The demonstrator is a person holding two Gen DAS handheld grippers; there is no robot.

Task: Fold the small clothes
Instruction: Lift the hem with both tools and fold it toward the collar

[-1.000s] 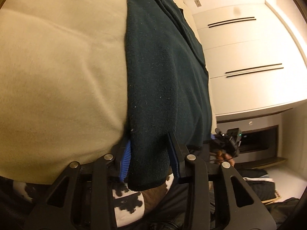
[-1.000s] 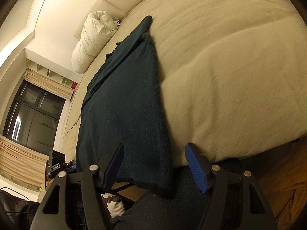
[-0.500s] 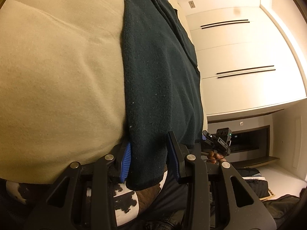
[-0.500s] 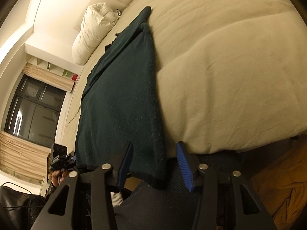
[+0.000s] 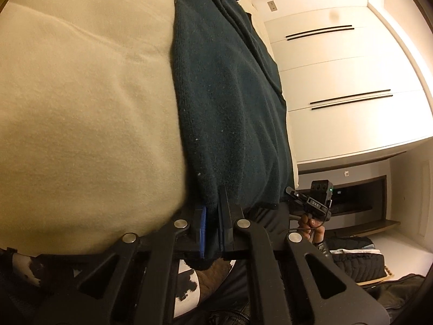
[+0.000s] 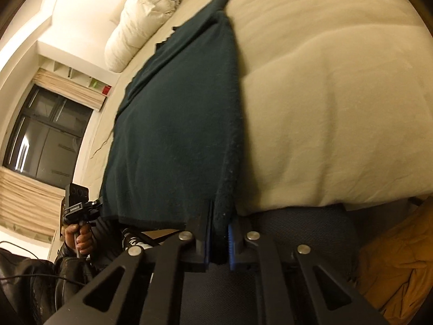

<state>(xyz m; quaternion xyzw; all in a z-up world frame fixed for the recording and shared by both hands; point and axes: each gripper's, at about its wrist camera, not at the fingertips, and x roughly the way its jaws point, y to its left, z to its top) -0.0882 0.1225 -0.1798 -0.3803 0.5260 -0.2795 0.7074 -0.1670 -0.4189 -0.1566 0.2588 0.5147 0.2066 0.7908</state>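
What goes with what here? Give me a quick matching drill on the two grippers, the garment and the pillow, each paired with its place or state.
Things:
1. left gripper
2. right gripper
3. dark green garment
4. white pillow

Places or states:
A. lies lengthwise on the beige bed
B. at the far end of the bed
C. shut on the garment's near right corner
D. shut on the garment's near left corner

Pairs: 1-D, 2-C, 3-A, 4-B
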